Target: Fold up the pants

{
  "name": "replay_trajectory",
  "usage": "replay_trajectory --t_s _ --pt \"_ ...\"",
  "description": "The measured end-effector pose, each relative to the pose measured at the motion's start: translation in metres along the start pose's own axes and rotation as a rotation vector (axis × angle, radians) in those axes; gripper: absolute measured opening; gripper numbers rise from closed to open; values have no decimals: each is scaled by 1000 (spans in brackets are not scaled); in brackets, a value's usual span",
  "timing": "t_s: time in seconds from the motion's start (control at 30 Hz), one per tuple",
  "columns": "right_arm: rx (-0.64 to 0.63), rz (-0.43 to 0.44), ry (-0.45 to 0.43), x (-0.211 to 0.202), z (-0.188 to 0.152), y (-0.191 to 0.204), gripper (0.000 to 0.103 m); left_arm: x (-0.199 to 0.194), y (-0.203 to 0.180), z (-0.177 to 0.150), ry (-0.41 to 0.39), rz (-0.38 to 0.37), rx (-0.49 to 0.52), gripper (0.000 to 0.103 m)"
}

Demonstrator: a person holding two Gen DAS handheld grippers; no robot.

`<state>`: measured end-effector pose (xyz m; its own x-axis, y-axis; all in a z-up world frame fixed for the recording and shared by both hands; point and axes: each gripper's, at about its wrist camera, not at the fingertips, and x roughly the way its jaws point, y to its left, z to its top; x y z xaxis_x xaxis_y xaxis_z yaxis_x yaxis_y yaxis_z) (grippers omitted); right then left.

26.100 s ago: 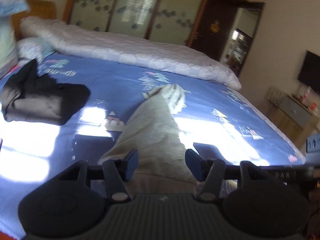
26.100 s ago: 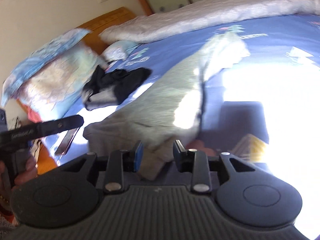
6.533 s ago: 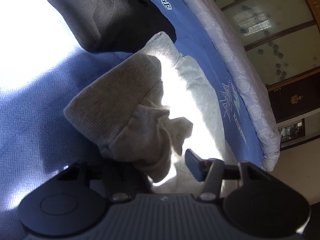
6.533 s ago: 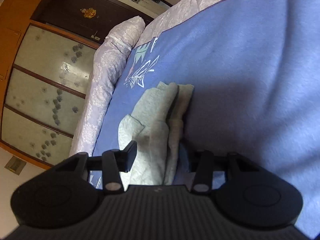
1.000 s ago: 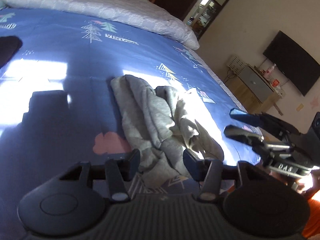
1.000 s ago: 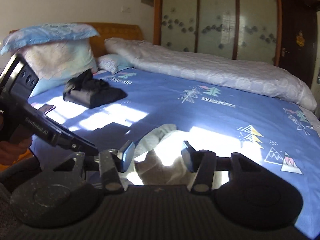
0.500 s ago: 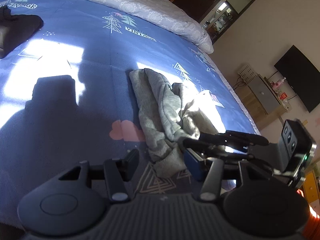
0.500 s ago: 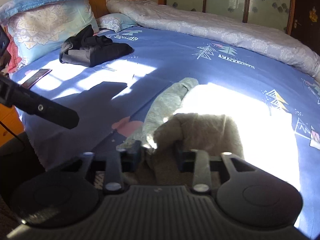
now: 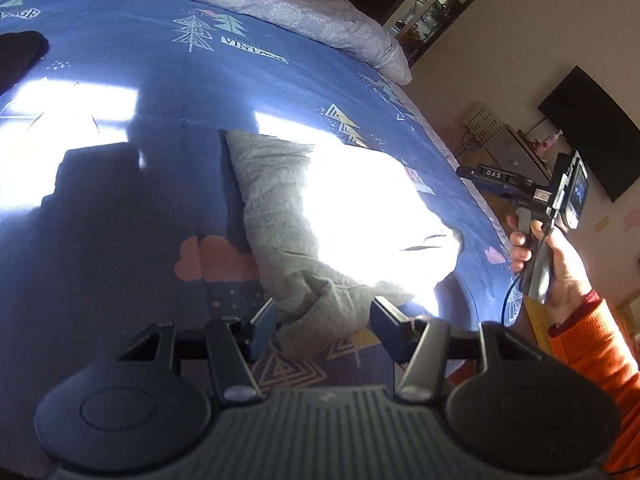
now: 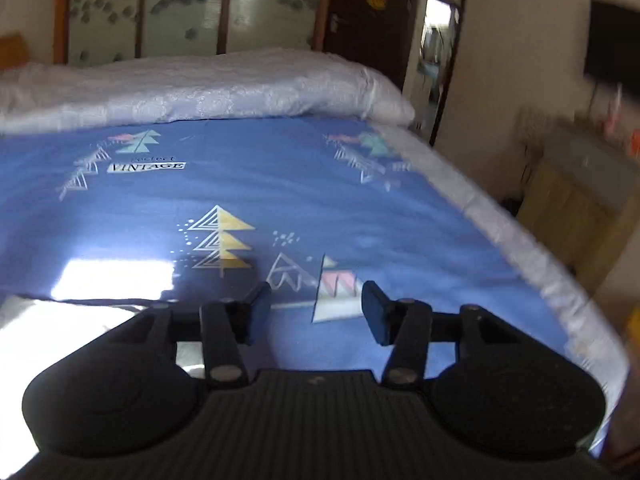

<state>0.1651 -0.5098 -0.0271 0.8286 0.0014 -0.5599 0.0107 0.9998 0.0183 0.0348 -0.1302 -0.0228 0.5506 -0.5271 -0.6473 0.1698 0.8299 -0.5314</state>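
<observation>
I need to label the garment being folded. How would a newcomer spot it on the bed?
Start from the blue bedsheet printed with trees. Near its front edge lie the grey pants, half in bright sun. The only other clothing is a black heap at the far left.

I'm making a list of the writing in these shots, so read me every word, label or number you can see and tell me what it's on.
"VINTAGE": white label printed on the blue bedsheet, by the tree drawings; also in the left view.
"perfect", faint script above that label: likely, but blurry.
"...NGE": cut-off print at the sheet's left edge.
"DAS": on the right gripper.
Gripper screen: too small to read.
</observation>
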Motion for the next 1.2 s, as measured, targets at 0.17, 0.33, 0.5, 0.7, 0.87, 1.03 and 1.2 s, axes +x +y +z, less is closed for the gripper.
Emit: replay_trajectory --t_s 0.17,0.33,0.5,0.7,0.87,1.03,1.2 --pt "297 223 29 -26 -54 -38 53 14 6 11 37 8 -32 57" --pt "371 332 113 -29 -80 -35 71 42 17 27 53 -8 -148 77" --pt "544 401 229 0 -92 -28 79 86 47 25 136 -68 -382 77" --pt "686 431 300 4 -93 -16 30 79 51 19 132 -63 -372 16" --pt "740 562 310 -41 -81 -11 29 5 61 37 -10 -109 -357 14" --pt "552 574 341 -77 -92 23 36 -44 76 7 -7 -79 -356 15" --pt "156 264 288 -83 -111 64 77 -21 91 -39 99 50 -403 22"
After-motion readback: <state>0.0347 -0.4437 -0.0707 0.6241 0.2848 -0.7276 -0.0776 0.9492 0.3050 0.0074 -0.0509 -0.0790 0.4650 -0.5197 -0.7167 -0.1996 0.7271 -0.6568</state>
